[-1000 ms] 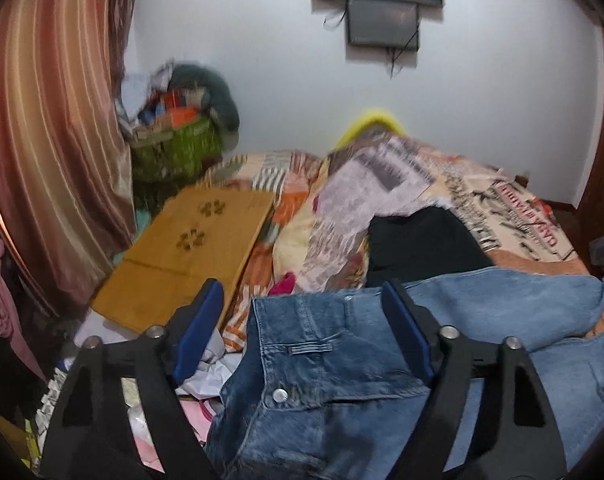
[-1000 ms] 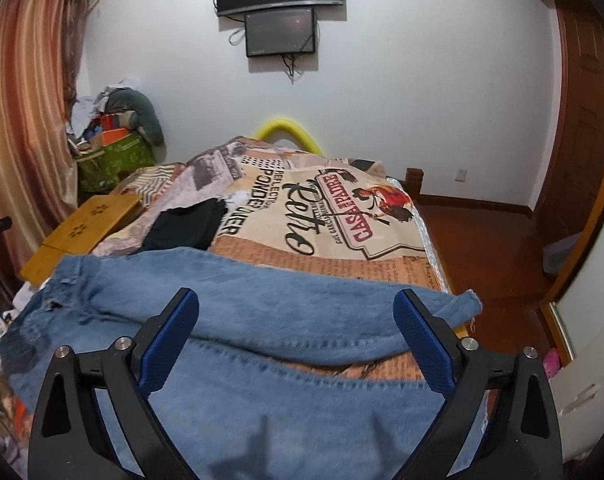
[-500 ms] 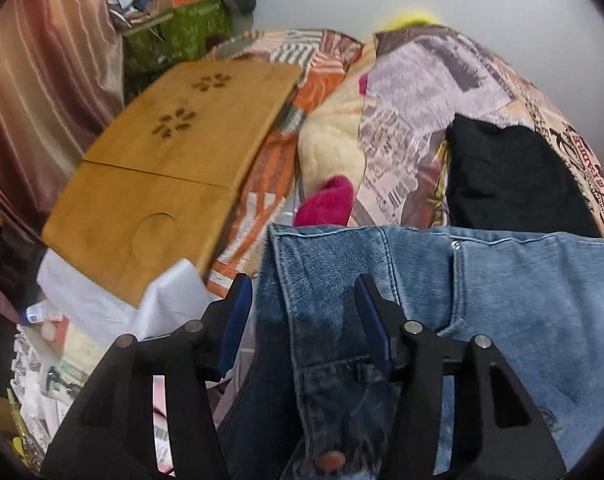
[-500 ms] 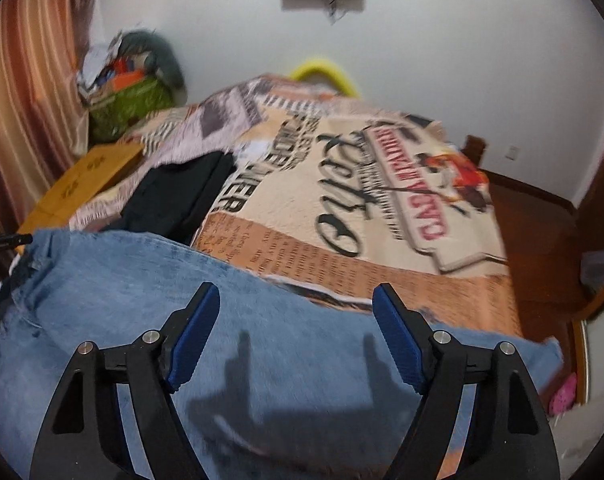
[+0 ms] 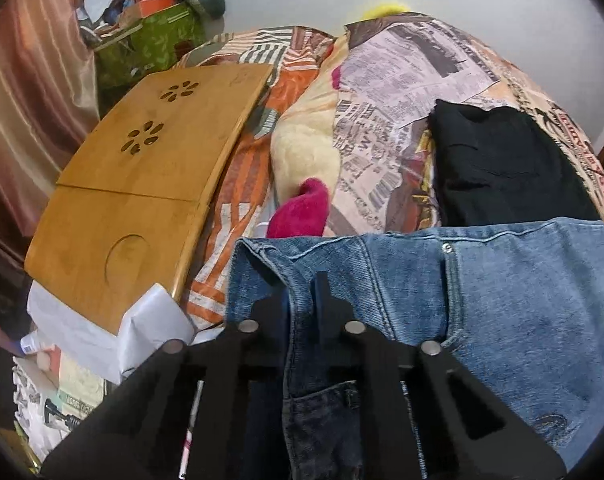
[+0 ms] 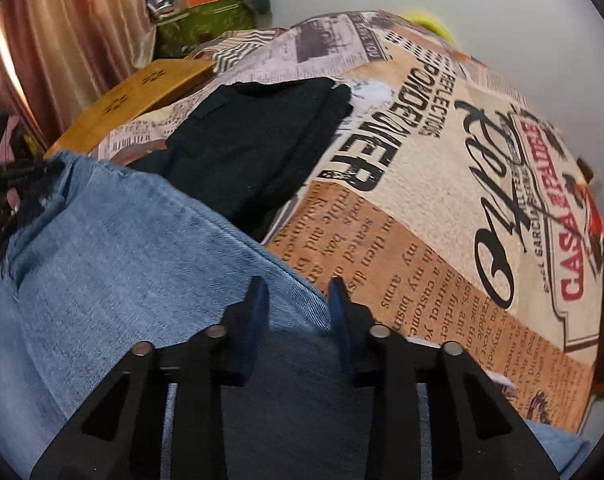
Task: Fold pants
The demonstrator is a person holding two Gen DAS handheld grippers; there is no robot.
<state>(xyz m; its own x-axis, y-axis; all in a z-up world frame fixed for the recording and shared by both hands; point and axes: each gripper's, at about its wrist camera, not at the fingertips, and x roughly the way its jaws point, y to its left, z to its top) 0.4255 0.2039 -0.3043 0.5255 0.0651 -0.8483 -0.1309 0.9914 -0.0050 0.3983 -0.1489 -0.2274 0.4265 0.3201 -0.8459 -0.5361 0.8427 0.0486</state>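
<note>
A pair of blue denim jeans (image 5: 482, 300) is laid across the near edge of a bed covered by a newspaper-print bedspread (image 6: 442, 200). In the left wrist view, the waistband is seen running from about 9 o'clock to 3 o'clock across the middle of the picture, and the left gripper (image 5: 304, 304) is seen at 6 o'clock, its jaws closing with a fold of the waistband edge pinched between them; the pads are hidden by the denim and appear to press on it. In the right wrist view, the jeans (image 6: 121, 272) fill the sector from 6 to 9 o'clock, and the right gripper (image 6: 297, 312) is placed over the upper edge of a leg, its blue pads (image 6: 255, 320) standing a narrow gap apart and closing, with denim lying between them; whether the pads already press on the cloth cannot be told. A folded black garment (image 5: 502, 168) is seen just beyond the jeans at 1 o'clock in the left view, its near edge touching or slipping under the denim. A pink sock-like item (image 5: 302, 212) lies at 12 o'clock from the left gripper, just beside the waistband. A bamboo lap tray (image 5: 141, 184) with flower-shaped cut-outs rests at 10 o'clock, and a green box (image 5: 157, 44) piled with clutter stands at 11 o'clock beside a striped curtain (image 5: 29, 92).
</note>
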